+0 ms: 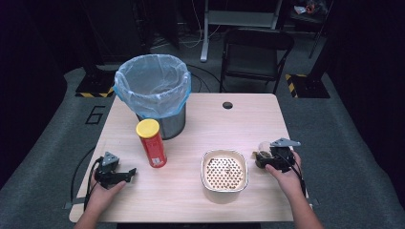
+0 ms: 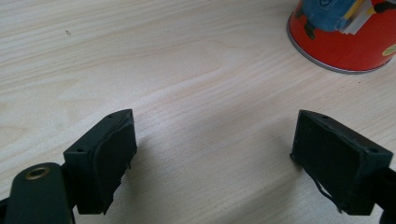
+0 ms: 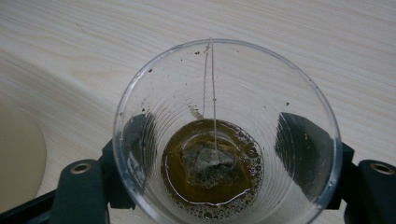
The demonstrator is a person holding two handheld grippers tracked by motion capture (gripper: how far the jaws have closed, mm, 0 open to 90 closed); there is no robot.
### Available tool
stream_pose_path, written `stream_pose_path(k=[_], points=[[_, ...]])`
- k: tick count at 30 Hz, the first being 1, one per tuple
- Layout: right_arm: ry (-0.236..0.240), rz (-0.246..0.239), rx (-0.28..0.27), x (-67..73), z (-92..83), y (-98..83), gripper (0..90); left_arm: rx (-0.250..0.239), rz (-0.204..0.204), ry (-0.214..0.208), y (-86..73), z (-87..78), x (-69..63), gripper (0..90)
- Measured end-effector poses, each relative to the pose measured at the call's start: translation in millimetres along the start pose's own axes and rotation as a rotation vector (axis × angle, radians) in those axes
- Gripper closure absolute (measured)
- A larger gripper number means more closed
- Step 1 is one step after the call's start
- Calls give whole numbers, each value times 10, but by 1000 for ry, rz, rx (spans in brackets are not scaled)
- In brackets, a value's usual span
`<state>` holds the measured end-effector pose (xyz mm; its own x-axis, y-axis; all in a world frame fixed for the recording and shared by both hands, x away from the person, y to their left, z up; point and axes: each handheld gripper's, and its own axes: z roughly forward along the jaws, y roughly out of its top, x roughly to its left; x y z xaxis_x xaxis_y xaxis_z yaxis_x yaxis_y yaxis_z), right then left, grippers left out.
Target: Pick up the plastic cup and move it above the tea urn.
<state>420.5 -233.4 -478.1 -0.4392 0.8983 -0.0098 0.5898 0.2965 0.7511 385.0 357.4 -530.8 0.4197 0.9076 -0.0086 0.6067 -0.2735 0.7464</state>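
Two hand-held grippers, one cup of tea.
Right hand-held gripper (image 1: 265, 157) squeezes the clear cup (image 3: 226, 135) upright; the strainer bowl (image 1: 225, 170) sits just beside it. Left hand-held gripper (image 2: 215, 158) gapes wide, empty, near the red can (image 2: 343, 35).

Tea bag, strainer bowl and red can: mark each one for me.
tea bag (image 3: 208, 164), right gripper view, on the soaked bag lying in the brown liquid
strainer bowl (image 1: 245, 166), high view, on its right rim
red can (image 1: 154, 150), high view, on its red side wall
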Motion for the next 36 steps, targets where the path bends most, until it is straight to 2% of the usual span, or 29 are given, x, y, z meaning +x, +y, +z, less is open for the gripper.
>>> stream_pose_path(k=[7, 11, 14, 16, 18, 19, 21, 23, 24, 25, 26, 27, 28, 29, 33, 34, 35, 36], points=[[13, -18, -33, 7, -42, 8, 284, 1, -2, -2, 0, 0, -1, 133], [38, -18, -58, 40, -101, 47, 300, 0, -2, -2, 0, 1, -1, 133], [38, -44, -64, 75, -148, 106, 310, 0, -3, 0, -1, 0, -2, 133], [34, -72, -67, 105, -181, 156, 320, 0, 0, 0, 0, 0, 0, 133], [55, -140, -80, 160, -251, 279, 333, 2, -3, -2, 0, 0, -1, 133], [55, -140, -80, 160, -251, 279, 333, 1, -3, -2, 0, 1, -1, 133], [68, -178, -89, 200, -292, 367, 338, 2, -3, -2, 0, 0, -2, 133], [75, -234, -101, 236, -320, 460, 342, 0, -2, -2, 0, 1, -1, 133], [85, -291, -112, 271, -338, 548, 346, 1, -2, -2, 0, 1, -1, 133], [93, -319, -120, 284, -343, 591, 348, 0, -2, -2, 0, 1, -1, 133], [93, -319, -120, 284, -343, 591, 348, 0, -2, -2, 0, 1, -1, 133], [106, -344, -128, 294, -343, 633, 349, 2, -1, -2, 0, 0, 0, 133], [148, -378, -148, 310, -330, 712, 352, 1, -1, -2, 0, 1, -1, 133], [148, -378, -148, 310, -330, 712, 352, 2, -3, -2, 0, -1, -2, 133], [243, -449, -184, 316, -269, 862, 353, -1, -5, 0, -1, 0, -3, 133], [283, -473, -196, 325, -244, 932, 355, 1, -4, -2, -1, 0, -3, 133], [304, -487, -199, 329, -234, 967, 356, 1, -4, -2, -1, 0, -3, 133], [304, -487, -199, 329, -234, 967, 356, 1, -2, 0, 0, -1, -2, 133]])
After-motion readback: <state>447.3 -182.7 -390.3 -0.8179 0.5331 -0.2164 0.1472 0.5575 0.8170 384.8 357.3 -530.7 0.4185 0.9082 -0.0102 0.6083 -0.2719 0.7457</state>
